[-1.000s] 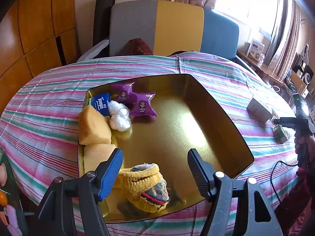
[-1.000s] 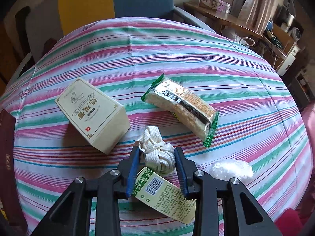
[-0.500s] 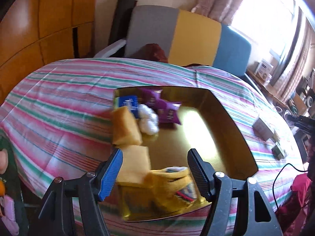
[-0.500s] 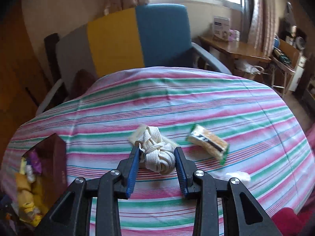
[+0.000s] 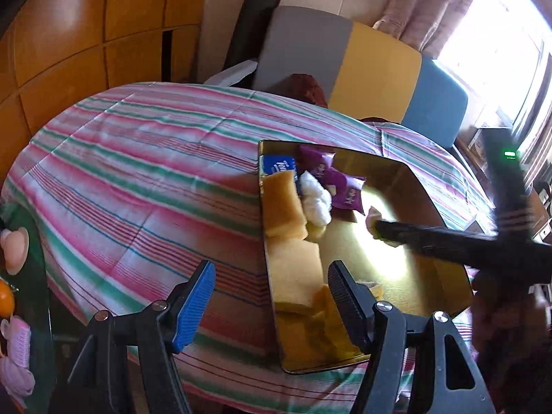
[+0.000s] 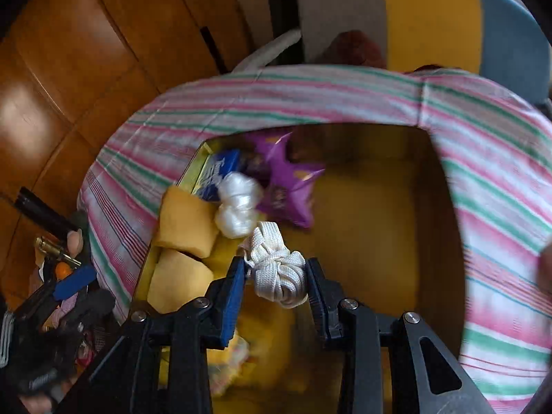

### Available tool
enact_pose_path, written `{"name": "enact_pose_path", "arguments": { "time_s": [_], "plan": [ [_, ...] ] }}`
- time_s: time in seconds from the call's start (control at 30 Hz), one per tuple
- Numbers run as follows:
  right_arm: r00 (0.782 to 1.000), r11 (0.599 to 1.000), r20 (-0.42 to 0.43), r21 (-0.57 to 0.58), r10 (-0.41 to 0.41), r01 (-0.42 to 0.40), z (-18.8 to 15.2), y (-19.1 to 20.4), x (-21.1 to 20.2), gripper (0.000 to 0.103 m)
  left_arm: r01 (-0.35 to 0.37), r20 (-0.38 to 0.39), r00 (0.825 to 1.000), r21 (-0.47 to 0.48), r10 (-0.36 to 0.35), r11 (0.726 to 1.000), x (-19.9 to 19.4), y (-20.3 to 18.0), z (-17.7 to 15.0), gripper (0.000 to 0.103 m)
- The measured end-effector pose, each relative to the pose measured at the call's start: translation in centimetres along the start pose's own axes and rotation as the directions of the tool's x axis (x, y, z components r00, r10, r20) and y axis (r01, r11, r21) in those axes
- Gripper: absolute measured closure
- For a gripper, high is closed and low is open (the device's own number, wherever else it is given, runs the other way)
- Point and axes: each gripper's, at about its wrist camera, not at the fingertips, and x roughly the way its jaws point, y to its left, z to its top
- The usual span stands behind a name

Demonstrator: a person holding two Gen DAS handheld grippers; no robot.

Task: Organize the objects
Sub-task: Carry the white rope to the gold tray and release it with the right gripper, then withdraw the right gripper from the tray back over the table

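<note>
A gold tin box (image 5: 448,241) (image 6: 431,158) lies on the striped tablecloth (image 5: 145,179). Inside it are yellow sponges (image 5: 284,207) (image 6: 186,220), a white plastic bundle (image 5: 314,200) (image 6: 239,203), purple snack packs (image 5: 345,189) (image 6: 288,189) and a blue tissue pack (image 5: 276,165) (image 6: 220,172). My right gripper (image 6: 276,276) is shut on a knotted white rope (image 6: 276,269) and hangs over the box's middle. In the left wrist view it enters as a dark blurred bar (image 5: 448,245). My left gripper (image 5: 270,296) stands open and empty above the box's left rim and the cloth.
A grey, yellow and blue chair back (image 5: 362,65) stands behind the table. Wooden panels (image 5: 86,34) line the left wall. A green surface with pink and orange items (image 5: 13,248) sits at the far left. A hand holding the left gripper's handle (image 6: 74,241) shows left in the right wrist view.
My right gripper carried the white rope from the right part of the table to above the gold box. My left gripper slid left, off the yellow sock toward the box's left rim.
</note>
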Motion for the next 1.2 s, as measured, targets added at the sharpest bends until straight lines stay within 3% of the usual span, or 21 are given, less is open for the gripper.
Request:
{"name": "enact_pose_path", "arguments": {
  "time_s": [0.13,0.2,0.3,0.5,0.67,0.73,0.93,1.2],
  "plan": [
    [0.998,1.000,-0.064,-0.014,-0.028,0.028,-0.2,1.7,3.7,0.064,0.001,-0.008,1.000,-0.019,-0.001,1.000,0.4,0.8,-0.2,0.035],
    [0.997,1.000,-0.080,0.007,0.001,-0.001,-0.4,1.9,4.4,0.064,-0.001,-0.012,1.000,-0.031,0.000,1.000,0.6,1.3,-0.3,0.035],
    [0.996,0.999,-0.084,0.007,0.039,-0.038,-0.8,2.1,4.6,0.056,0.003,-0.020,1.000,-0.038,-0.004,0.999,0.9,1.4,-0.5,0.035],
    [0.992,0.994,-0.071,0.039,0.108,-0.106,-1.6,1.4,3.5,0.051,0.012,-0.020,1.000,-0.019,-0.013,1.000,0.9,0.7,-0.7,0.035],
    [0.996,0.994,-0.021,0.070,0.084,-0.082,-1.9,0.3,1.2,0.043,0.020,-0.008,1.000,0.013,-0.020,1.000,0.3,-0.5,-0.6,0.035],
    [0.998,0.995,0.000,0.074,0.060,-0.060,-2.0,0.0,0.3,0.034,0.026,-0.005,1.000,0.030,-0.026,0.999,0.1,-1.1,-0.6,0.035],
    [0.998,0.997,0.055,0.081,-0.006,0.001,-2.8,-1.8,-3.0,0.022,0.026,0.002,1.000,0.084,-0.026,0.996,-0.4,-3.1,-0.7,0.035],
    [0.991,0.984,0.089,0.154,-0.099,0.085,-5.3,-7.4,-7.5,0.018,0.023,0.024,0.999,0.185,-0.028,0.983,-1.2,-6.4,-0.7,0.035]
  ]
}}
